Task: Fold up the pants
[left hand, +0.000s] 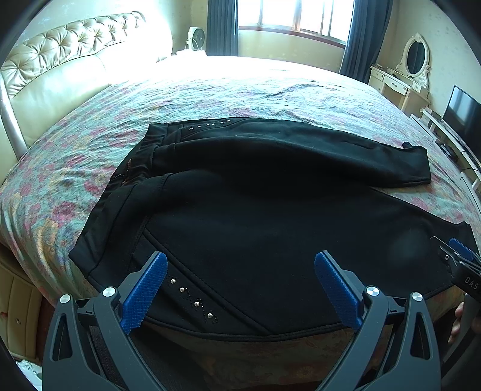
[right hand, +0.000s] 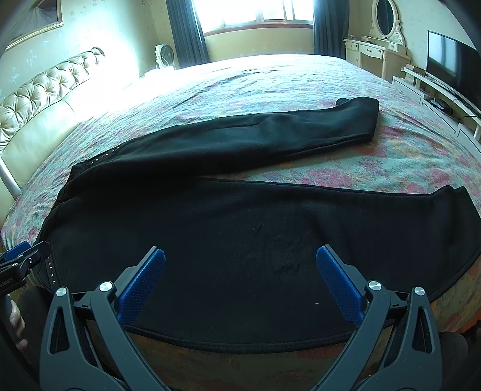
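Black pants (left hand: 255, 204) lie spread flat on a floral bedspread (left hand: 210, 96), waistband to the left, the two legs running right and splayed apart. Silver studs (left hand: 192, 297) mark the near hip. My left gripper (left hand: 240, 270) is open over the near hip and waist, holding nothing. My right gripper (right hand: 240, 267) is open over the near leg of the pants (right hand: 270, 234), holding nothing. The far leg's cuff (right hand: 363, 117) lies further up the bed. Each gripper shows at the edge of the other's view.
A tufted cream headboard (left hand: 75, 60) stands at the left. A window with dark curtains (left hand: 294, 18) is behind the bed. A white dresser with oval mirror (left hand: 402, 78) and a TV (left hand: 463, 111) stand at the right. The bed's near edge (right hand: 240, 355) is just below the pants.
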Demonstrator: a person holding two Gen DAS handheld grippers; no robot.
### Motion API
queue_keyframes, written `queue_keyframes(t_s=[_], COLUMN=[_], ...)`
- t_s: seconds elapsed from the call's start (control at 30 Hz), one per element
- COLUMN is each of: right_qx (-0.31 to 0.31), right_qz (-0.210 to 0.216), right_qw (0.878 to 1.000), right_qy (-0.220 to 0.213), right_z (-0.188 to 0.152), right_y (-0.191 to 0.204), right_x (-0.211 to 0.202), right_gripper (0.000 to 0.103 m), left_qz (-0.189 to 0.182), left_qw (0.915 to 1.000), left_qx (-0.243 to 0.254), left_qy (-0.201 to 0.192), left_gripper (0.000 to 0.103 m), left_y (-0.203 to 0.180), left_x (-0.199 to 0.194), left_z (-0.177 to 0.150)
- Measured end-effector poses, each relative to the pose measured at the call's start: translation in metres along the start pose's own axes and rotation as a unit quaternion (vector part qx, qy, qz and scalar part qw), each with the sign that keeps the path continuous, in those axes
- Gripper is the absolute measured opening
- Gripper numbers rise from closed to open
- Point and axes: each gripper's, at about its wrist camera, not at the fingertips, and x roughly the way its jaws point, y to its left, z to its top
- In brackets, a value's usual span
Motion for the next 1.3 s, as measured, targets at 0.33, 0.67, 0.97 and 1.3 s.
queue_keyframes(t_s=[0.33,0.67,0.97,1.3], right_qx=[-0.006,-0.015,-0.035,-0.033], right_qz=[0.007,0.013,0.043,0.084], right_qw=[1.000,1.000,0.998,0.994], right_qy=[0.009,0.022,0.038,0.054], right_z=[0.001,0.016,0.036,0.068], right_y=[0.003,0.011,0.037,0.042], right_x=[0.005,0.020,0.043,0.070], right_gripper=[0.101,0.101,0.101,0.101], left_qz=[-0.010,-0.150,-0.174,-0.205], left_qw=[0.9999,0.9871,0.9723,0.9691], left_qx=[-0.002,-0.045,-0.139,-0.103], left_qy=[0.008,0.035,0.073,0.090], left_gripper=[0.098,0.098,0.098,0.098], left_y=[0.002,0.085,0.212,0.237], left_x=[0.003,0.027,0.126,0.211], left_z=[0.001,0.068,0.145,0.177])
